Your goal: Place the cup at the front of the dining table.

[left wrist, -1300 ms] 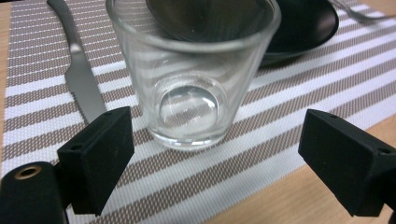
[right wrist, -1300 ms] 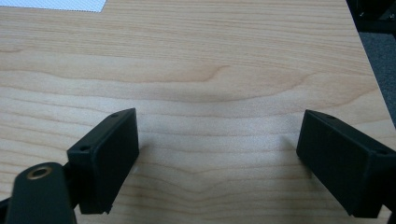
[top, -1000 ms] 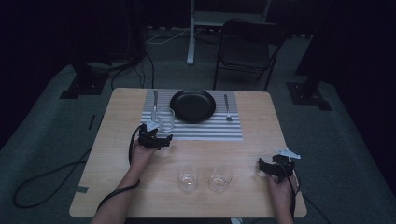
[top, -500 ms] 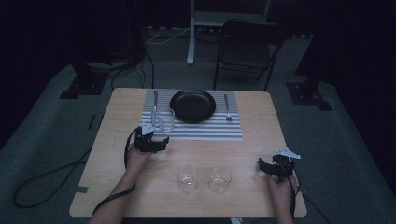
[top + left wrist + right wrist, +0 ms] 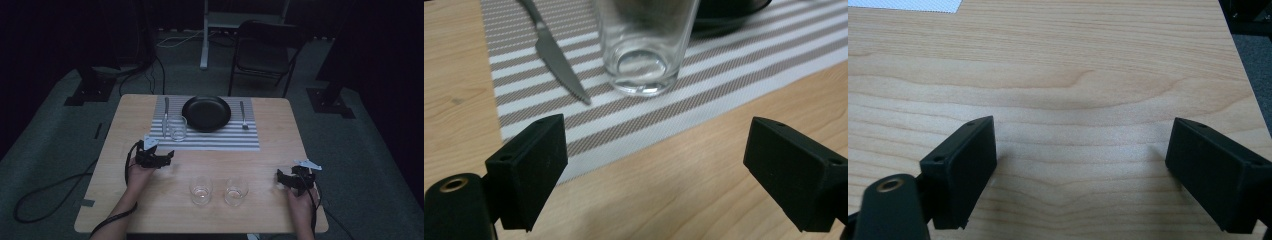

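Ahead of left gripper (image 5: 654, 175) fingers: glass (image 5: 646, 45) set on placemat (image 5: 734, 75).
Both grippers: jaws apart, empty.
Left to do: apparently two glasses (image 5: 201, 190) near right gripper (image 5: 286, 181).

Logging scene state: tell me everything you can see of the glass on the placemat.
The glass is a clear, straight-sided tumbler with a thick base, apparently empty. It stands upright on the striped placemat, near its front left corner, just right of the knife and left of the black plate, touching neither. In the left gripper view its base sits just ahead of the open left tongs, which do not touch it.
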The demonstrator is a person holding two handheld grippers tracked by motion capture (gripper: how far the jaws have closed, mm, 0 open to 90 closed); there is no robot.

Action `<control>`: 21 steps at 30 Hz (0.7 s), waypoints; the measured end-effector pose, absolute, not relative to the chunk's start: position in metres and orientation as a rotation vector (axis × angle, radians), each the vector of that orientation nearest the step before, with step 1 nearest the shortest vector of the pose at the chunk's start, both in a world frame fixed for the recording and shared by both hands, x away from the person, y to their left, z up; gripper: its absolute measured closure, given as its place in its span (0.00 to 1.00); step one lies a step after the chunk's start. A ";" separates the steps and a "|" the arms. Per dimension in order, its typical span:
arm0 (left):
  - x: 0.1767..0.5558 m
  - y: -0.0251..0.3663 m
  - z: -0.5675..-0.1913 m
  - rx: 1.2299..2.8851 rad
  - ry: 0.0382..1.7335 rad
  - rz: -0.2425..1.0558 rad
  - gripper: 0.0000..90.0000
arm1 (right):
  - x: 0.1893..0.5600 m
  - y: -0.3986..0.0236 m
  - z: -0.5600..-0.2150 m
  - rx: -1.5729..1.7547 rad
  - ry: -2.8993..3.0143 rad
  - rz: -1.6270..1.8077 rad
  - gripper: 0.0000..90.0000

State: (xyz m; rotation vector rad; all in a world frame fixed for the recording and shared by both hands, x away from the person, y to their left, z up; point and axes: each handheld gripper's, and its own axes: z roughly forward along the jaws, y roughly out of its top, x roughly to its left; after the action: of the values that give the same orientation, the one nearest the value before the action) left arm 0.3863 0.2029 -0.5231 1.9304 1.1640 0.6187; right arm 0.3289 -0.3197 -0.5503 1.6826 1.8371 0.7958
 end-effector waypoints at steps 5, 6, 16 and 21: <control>0.382 0.208 -0.522 1.924 1.173 0.621 0.12 | 0.329 -0.320 -0.550 1.683 1.837 0.796 0.14; 0.381 0.210 -0.522 1.919 1.176 0.620 0.12 | 0.329 -0.320 -0.550 1.682 1.838 0.796 0.14; 0.367 0.226 -0.527 1.896 1.204 0.634 0.12 | 0.329 -0.320 -0.550 1.683 1.837 0.796 0.14; 0.362 0.235 -0.528 1.882 1.219 0.626 0.12 | 0.329 -0.320 -0.550 1.681 1.838 0.796 0.14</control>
State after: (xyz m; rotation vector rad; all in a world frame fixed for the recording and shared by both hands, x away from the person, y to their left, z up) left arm 0.3616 0.2348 -0.5277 1.8817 1.2188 0.6262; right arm 0.3289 -0.3198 -0.5503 1.6809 1.8381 0.7956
